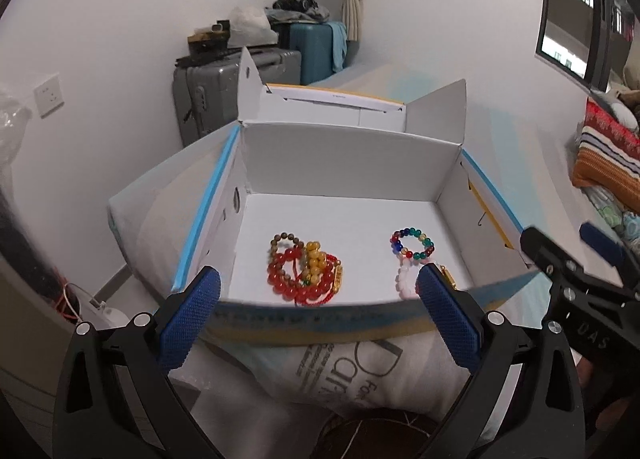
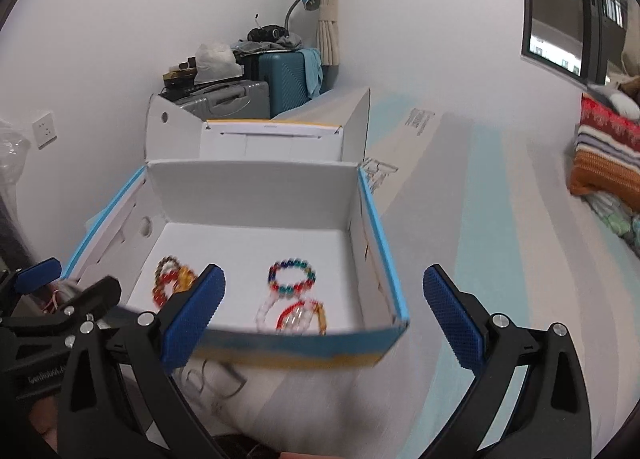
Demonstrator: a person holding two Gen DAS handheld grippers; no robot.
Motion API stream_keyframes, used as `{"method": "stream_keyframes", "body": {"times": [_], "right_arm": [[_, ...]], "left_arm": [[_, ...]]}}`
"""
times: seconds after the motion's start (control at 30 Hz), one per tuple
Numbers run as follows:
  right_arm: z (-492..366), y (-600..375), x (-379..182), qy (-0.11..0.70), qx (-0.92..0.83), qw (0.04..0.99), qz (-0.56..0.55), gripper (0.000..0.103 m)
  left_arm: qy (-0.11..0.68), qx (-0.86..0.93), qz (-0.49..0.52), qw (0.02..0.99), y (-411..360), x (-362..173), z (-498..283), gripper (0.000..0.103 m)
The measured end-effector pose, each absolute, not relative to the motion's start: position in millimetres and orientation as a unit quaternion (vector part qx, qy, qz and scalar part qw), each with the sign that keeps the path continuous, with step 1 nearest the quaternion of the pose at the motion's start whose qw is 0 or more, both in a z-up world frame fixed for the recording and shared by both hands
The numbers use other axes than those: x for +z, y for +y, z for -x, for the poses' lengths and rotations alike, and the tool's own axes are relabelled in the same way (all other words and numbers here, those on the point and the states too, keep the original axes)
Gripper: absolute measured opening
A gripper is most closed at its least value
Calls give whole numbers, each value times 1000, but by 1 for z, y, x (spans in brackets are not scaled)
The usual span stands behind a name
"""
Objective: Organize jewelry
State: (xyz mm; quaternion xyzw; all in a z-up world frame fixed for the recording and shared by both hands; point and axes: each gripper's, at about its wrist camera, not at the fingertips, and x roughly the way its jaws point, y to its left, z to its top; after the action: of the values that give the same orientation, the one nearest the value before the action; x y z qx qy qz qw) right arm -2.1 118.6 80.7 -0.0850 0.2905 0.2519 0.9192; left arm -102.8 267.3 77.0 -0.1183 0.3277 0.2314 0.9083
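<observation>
Both claws, left claw [image 1: 318,313] and right claw [image 2: 324,315], spread empty before the box [image 1: 320,305]; lift tangled bracelets [image 1: 306,269] singly, pinching one strand

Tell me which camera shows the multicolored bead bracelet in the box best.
The left wrist view: the multicolored bead bracelet is sharp there, each bead distinct, lying on the box floor. The right wrist view shows it whole too, but motion-blurred.
</observation>
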Motion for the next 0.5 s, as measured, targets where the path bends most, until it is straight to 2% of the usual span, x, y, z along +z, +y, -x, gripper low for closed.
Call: {"method": "stream_keyframes", "body": {"times": [0.5], "right_arm": [[24,103,53,308,248,916,72,95]], "left_arm": [[327,240,110,908,266,56,122,97]]}}
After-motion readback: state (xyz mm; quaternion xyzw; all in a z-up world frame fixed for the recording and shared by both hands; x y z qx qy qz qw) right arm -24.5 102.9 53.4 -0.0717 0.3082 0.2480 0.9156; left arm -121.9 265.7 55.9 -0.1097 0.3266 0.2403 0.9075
